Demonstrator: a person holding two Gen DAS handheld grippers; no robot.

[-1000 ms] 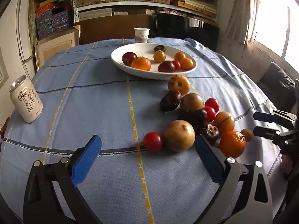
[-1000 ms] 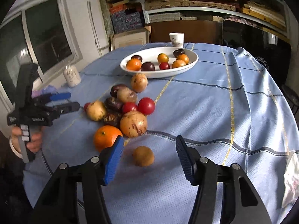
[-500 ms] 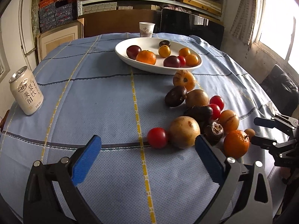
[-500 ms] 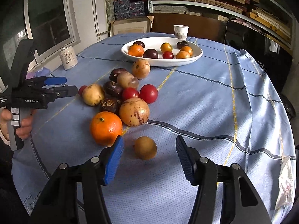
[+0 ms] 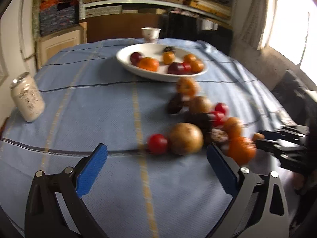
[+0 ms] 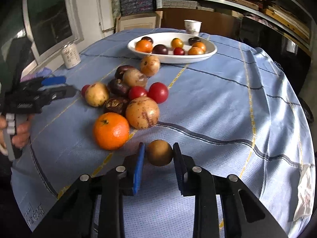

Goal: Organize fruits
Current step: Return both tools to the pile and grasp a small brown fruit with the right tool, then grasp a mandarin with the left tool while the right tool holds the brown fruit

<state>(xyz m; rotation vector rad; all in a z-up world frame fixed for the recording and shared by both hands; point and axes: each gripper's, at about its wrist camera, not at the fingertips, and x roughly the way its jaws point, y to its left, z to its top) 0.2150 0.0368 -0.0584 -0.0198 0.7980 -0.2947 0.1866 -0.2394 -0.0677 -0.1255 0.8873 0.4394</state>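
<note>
My right gripper [image 6: 159, 152] is shut on a small brown round fruit [image 6: 159, 152] resting on the blue tablecloth, both pads against its sides. Just left of it lies an orange [image 6: 111, 131], beside a large tan fruit [image 6: 142, 112] and a heap of red tomatoes [image 6: 158, 92] and dark fruits. A white bowl [image 6: 210, 54] at the far side holds several fruits. My left gripper [image 5: 156, 158] stands open above the cloth with nothing between its fingers; a red tomato [image 5: 158, 144] and a tan fruit [image 5: 185, 138] lie just beyond it. The left wrist view is blurred.
A white drink can [image 5: 27, 97] stands at the left of the table and a paper cup [image 5: 150, 35] behind the bowl. Shelves of stacked goods fill the back wall. The table edge drops off at the right, where a white wrapper [image 6: 303, 196] lies.
My right gripper has closed its jaws around the small brown fruit, which lay loose ahead of the open jaws before. The left gripper has barely shifted.
</note>
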